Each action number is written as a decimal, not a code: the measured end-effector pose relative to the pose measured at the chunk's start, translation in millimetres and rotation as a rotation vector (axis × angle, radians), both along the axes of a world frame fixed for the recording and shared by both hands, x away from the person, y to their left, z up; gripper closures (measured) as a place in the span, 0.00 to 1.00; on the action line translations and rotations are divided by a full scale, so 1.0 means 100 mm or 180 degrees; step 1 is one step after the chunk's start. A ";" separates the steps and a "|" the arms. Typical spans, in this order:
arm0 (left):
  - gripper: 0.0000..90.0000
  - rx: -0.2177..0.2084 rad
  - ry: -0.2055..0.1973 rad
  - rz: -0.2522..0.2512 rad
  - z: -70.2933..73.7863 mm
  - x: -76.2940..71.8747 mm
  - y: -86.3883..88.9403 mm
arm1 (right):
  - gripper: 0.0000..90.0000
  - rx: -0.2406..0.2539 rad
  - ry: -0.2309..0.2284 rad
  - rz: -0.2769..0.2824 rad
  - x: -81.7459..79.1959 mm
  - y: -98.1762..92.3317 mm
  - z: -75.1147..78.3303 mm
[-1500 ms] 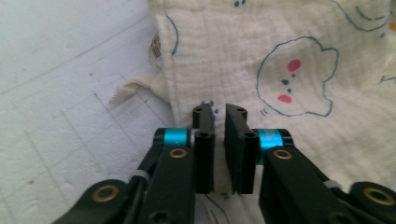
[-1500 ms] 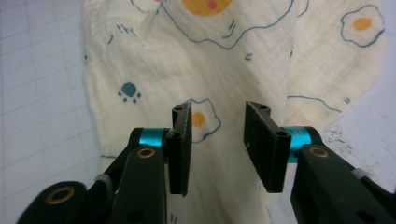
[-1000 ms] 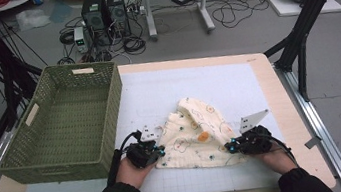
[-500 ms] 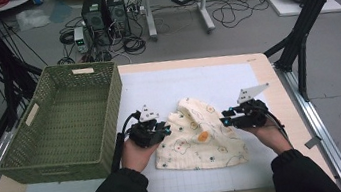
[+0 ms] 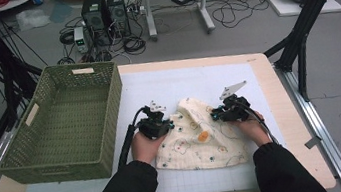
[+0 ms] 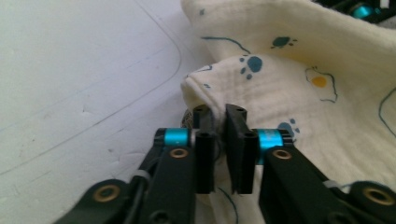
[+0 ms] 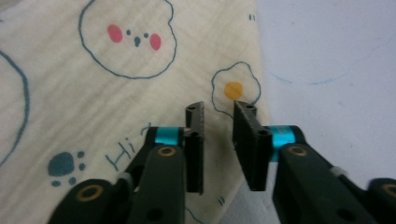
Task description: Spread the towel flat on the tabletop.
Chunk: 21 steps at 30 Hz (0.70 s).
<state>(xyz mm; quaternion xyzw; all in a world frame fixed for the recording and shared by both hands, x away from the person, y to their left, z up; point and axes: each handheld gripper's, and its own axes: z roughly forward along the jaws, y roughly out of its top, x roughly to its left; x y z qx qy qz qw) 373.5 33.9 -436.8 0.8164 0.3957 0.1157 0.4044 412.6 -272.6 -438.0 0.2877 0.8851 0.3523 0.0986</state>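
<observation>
Seen from the high view, a person works a cream printed cloth (image 5: pixel 200 140) on the white mat (image 5: pixel 157 85) of a wooden table (image 5: pixel 281 110), the left gripper (image 5: pixel 166 125) at the cloth's left edge, the right gripper (image 5: pixel 217 114) at its upper right, and a green woven basket (image 5: pixel 61 126) standing empty just to the left. In the left gripper view, the left gripper (image 6: pixel 218 114) has its jaws drawn narrow, having just been closing, with a raised fold of the cloth (image 6: pixel 299 93) pinched between the pads at its corner. In the right gripper view, the right gripper (image 7: pixel 219 112) has also just been closing, yet a gap stands between its jaws; the cloth (image 7: pixel 93 84) lies flat beneath them, its edge running under the right-hand jaw, and no fabric rises between the pads. The risk from here appears lopsided: if the hands lift or fold now, the right side may stay on the mat while the left pulls, dragging the cloth askew or bunching it, and the left's shallow bite on the fold could slip free.
</observation>
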 end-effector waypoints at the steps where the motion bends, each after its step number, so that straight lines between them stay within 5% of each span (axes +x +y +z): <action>1: 0.95 -0.0002 0.0002 0.0014 0.01 0.00 0.01 | 0.95 0.0041 0.0032 0.0021 0.00 0.00 -0.01; 11: 0.96 -0.0116 -0.0194 0.0142 0.20 -0.20 0.23 | 1.00 0.0103 -0.0003 0.0025 -0.18 -0.22 0.18; 15: 0.96 -0.0125 -0.0133 0.0124 0.18 -0.29 0.38 | 1.00 0.0132 -0.0049 0.0073 -0.32 -0.29 0.28; 21: 0.96 -0.0063 0.0127 0.0087 0.01 -0.42 0.48 | 1.00 0.0034 0.0160 0.0093 -0.52 -0.44 0.04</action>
